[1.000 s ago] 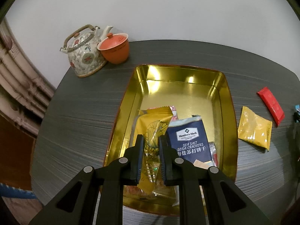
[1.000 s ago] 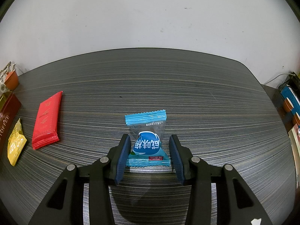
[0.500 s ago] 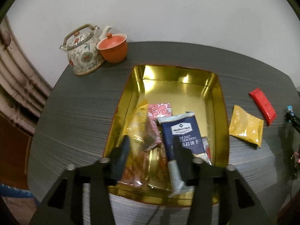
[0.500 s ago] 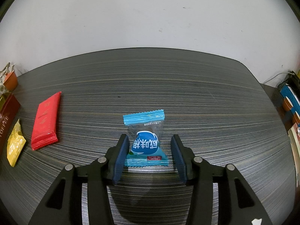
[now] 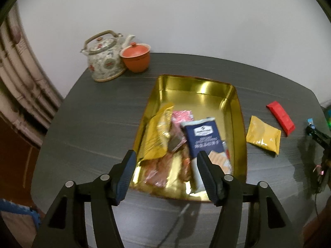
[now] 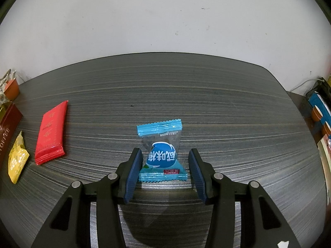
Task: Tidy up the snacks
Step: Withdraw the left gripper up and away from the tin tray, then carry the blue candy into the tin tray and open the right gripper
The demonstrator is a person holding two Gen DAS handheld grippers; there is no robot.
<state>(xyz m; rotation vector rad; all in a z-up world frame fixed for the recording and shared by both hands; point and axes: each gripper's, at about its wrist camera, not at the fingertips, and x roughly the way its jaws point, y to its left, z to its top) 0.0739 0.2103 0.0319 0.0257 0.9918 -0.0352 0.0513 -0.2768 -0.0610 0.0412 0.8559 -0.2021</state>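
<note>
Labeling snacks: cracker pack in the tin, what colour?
Navy blue cracker pack with white logo; left wrist view.

Gold tin on the table has a yellow bag, navy cracker pack and some pink wrappers, too blurry to count. Outside it: yellow packet, red bar, and a blue candy lying flat.

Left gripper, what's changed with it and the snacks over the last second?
The left gripper let go of the yellow packet, which dropped into the gold tin; its fingers opened wide and it pulled back. The right gripper stayed open around the blue candy, and the red bar stayed put.
</note>
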